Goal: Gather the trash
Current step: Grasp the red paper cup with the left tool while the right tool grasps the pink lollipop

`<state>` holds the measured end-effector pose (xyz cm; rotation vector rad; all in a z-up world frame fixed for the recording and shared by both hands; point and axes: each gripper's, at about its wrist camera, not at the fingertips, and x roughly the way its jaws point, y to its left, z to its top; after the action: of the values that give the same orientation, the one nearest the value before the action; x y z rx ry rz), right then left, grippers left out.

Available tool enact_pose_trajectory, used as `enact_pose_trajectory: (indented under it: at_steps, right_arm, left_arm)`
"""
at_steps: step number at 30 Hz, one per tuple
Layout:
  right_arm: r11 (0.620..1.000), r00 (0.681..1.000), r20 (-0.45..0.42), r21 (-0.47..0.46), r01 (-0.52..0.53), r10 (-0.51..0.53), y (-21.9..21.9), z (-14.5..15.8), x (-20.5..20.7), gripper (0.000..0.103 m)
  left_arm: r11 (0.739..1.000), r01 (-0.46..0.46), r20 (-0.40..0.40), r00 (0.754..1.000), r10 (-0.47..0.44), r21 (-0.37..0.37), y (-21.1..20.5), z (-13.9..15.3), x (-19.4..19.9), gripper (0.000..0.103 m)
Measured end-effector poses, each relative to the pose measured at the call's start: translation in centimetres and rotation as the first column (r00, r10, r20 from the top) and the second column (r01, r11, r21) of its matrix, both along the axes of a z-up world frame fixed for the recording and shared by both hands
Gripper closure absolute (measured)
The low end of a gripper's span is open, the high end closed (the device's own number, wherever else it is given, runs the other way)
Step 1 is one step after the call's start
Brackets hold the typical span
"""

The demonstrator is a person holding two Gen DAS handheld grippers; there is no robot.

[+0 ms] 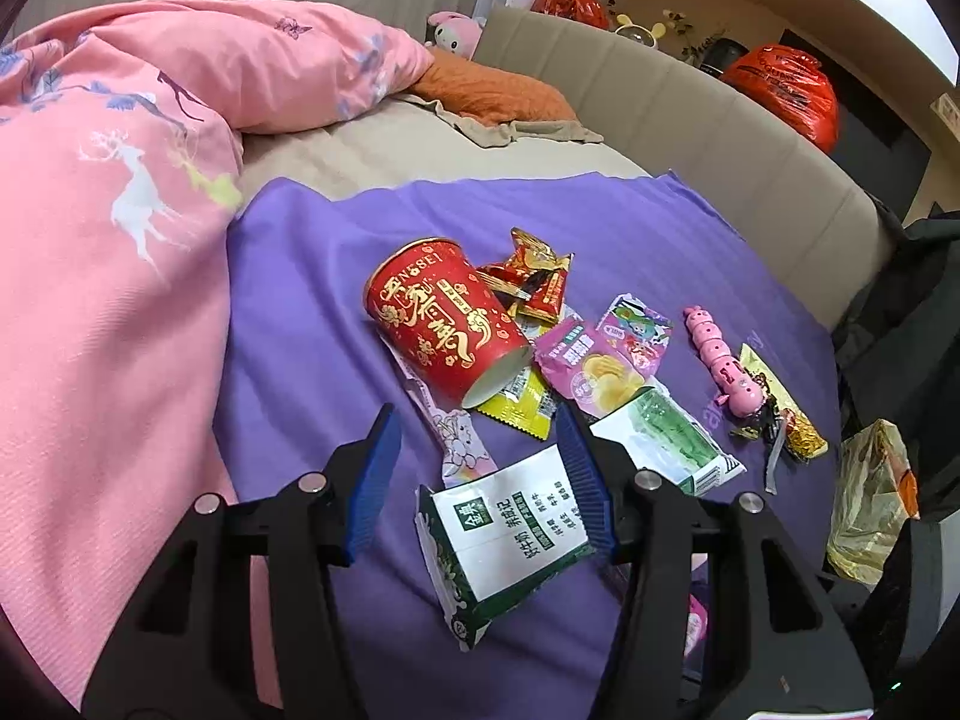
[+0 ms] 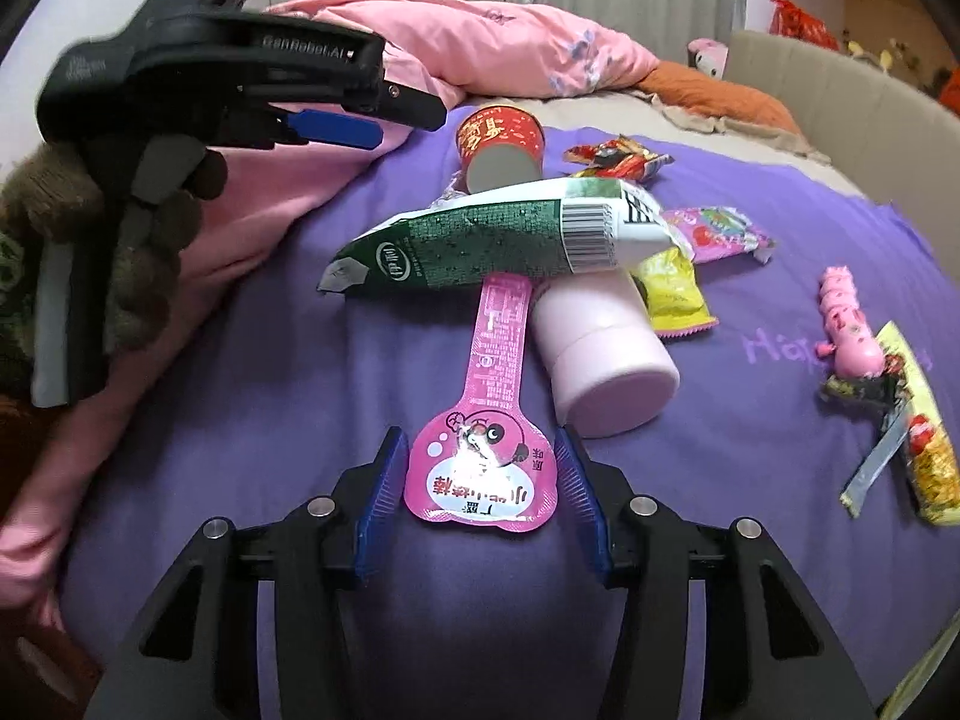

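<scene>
The pink wrapper [image 2: 480, 468] lies flat on the purple blanket [image 2: 270, 360] of the bed, its broad end between the apart, non-contacting jaws of the right hand-held gripper [image 2: 480, 480]. It is judged light, thin, crinkly and slippery; best pinched at that broad end. The left hand-held gripper [image 1: 480, 480] stands apart over a green-and-white wrapper [image 1: 504, 540].

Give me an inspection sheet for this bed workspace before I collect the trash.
Surface: purple blanket on a bed, littered.
Job's things: red cup on its side, green-white wrapper, pink lollipop wrapper, other snack wrappers.
Clutter: pink bottle lying down, pink toy.
Grippers: left gripper open over the green-white wrapper; right gripper open, pads flanking the pink lollipop wrapper's head.
Cables: nothing seen.
Surroundings: pink quilt, plush toy, orange bags behind the headboard.
</scene>
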<state>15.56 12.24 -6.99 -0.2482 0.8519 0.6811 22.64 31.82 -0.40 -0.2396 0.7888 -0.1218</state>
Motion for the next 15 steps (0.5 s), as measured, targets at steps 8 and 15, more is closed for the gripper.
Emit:
enact_pose_trajectory:
  at_steps: [8, 15]
  right_arm:
    - [0.998, 0.998, 0.017, -0.005, 0.059, -0.059, -5.1, 0.7, -0.9, 0.056]
    - [0.973, 0.97, 0.076, 0.032, 0.228, -0.23, -11.4, 2.1, 0.1, 0.073]
  left_arm:
    - [0.998, -0.009, 0.013, 1.0, 0.009, 0.07, -0.7, 0.1, 0.0, 0.052]
    - [0.999, 0.003, -0.002, 1.0, -0.003, -0.041, 0.2, -0.3, 1.4, 0.052]
